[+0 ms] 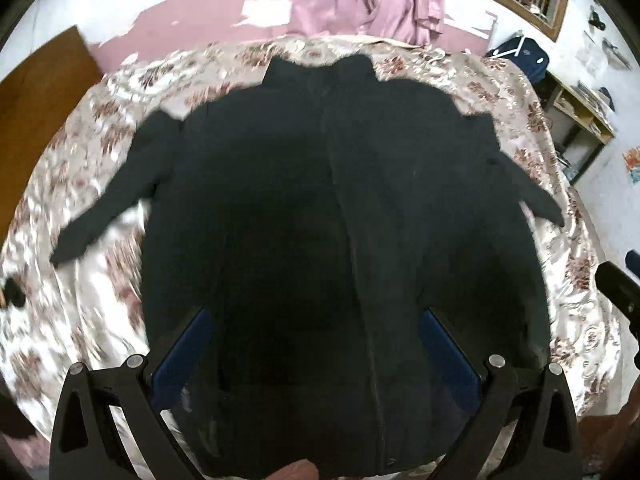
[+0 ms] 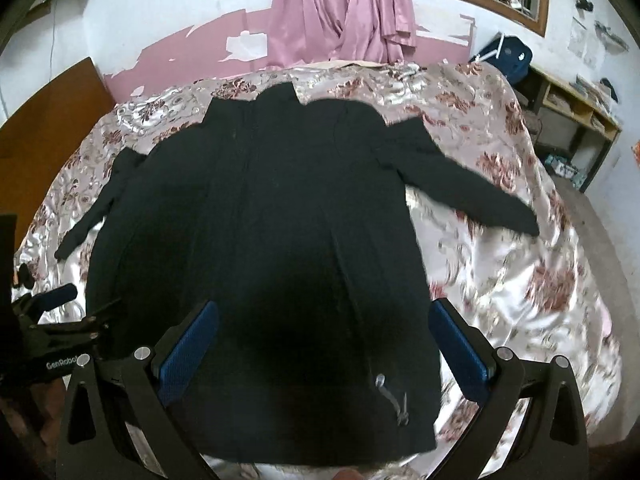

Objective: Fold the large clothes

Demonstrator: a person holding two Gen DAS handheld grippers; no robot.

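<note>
Left wrist view: the large black fleece jacket (image 1: 320, 208) lies flat on the floral satin bed (image 1: 80, 288), ahead of both wide-apart jaws. It looks soft, floppy, likely to slide; pinch the hem corners nearest each jaw.

The jacket's (image 1: 304, 220) hem runs off the frame at six o'clock; the bedspread (image 1: 80, 280) at nine o'clock smears; shelf (image 1: 580, 112) items at two o'clock are unreadable.

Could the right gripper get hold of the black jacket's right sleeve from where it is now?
Probably yes. The right gripper is open and empty above the black jacket, and the right sleeve lies spread flat on the flowered bedspread with nothing on it or between them.
</note>
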